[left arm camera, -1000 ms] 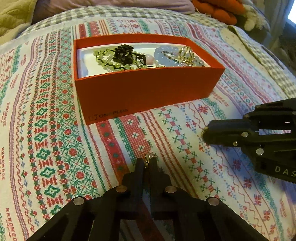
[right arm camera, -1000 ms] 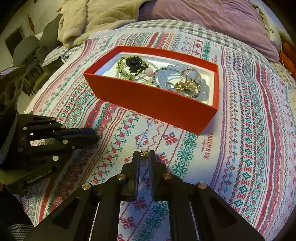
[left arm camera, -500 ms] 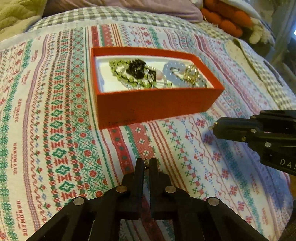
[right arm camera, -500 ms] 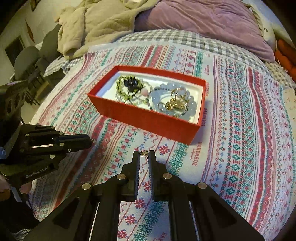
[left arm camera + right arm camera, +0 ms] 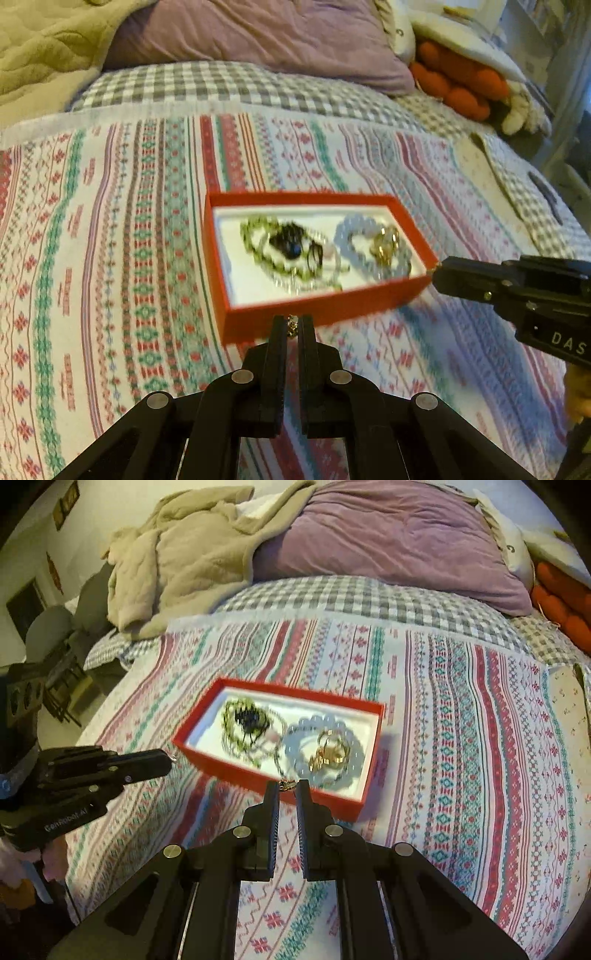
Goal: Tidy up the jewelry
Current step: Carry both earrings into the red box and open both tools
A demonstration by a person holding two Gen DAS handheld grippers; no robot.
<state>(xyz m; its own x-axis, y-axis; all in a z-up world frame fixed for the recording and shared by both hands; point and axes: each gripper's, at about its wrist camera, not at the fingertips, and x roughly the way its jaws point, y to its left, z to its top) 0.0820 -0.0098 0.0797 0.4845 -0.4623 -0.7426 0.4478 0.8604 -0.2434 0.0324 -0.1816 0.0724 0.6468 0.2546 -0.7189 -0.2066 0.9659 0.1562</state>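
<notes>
A red box (image 5: 314, 199) (image 5: 295, 698) lies open on the patterned bed cover. Inside are a green bead bracelet (image 5: 255, 236) (image 5: 231, 734), a black piece (image 5: 288, 248) (image 5: 248, 716), a pale blue bead bracelet (image 5: 349, 236) (image 5: 295, 746) and gold rings (image 5: 385, 244) (image 5: 329, 754). My left gripper (image 5: 293, 325) (image 5: 167, 761) hangs in front of the box, shut on a small gold piece (image 5: 292, 328). My right gripper (image 5: 288, 787) (image 5: 437, 267) hovers at the box's near right corner, shut on another small gold piece (image 5: 286, 784). Any chain between the two pieces is too fine to see.
A purple pillow (image 5: 388, 535) and a beige blanket (image 5: 177, 554) lie at the head of the bed behind a grey checked sheet (image 5: 221, 85). Orange plush (image 5: 454, 81) sits at the far right. A grey chair (image 5: 48, 627) stands off the bed's left side.
Both grippers have risen above the cover, each still shut on its gold piece. The box now sits lower under them and shows more of its inside.
</notes>
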